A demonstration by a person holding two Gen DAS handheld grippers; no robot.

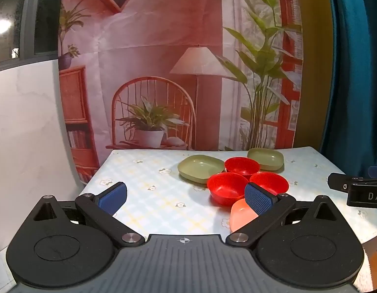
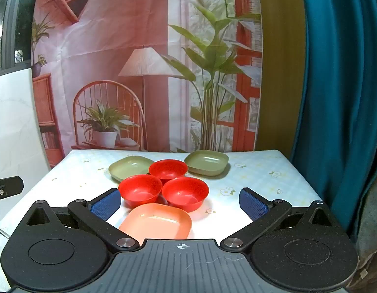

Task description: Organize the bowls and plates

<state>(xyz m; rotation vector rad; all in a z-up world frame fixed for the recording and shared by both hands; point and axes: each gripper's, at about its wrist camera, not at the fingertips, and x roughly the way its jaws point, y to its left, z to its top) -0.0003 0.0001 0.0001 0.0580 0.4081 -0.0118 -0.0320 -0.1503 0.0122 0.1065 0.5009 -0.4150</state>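
- Right gripper (image 2: 180, 201): jaws spread wide, nothing between the blue pads (image 2: 253, 206); tilted down over the near edge of the table (image 2: 274, 185)
- Directly ahead of the right gripper: pink square plate (image 2: 156, 222), partly hidden behind the gripper body
- Just beyond the pink plate: three red bowls in a tight cluster, all upright; near-left red bowl (image 2: 140, 189), near-right red bowl (image 2: 185, 193), far red bowl (image 2: 168, 169); rims touching or nearly so
- Flanking the far red bowl: left green square plate (image 2: 126, 167) and right green square plate (image 2: 206, 162), both flat on the floral tablecloth
- Left gripper (image 1: 186, 199): jaws also fully apart, empty; held left of the bowl cluster, over bare tablecloth
- Behind the table: printed backdrop (image 2: 144, 68) with lamp, chair and plants; teal curtain (image 2: 340, 97) right of the backdrop
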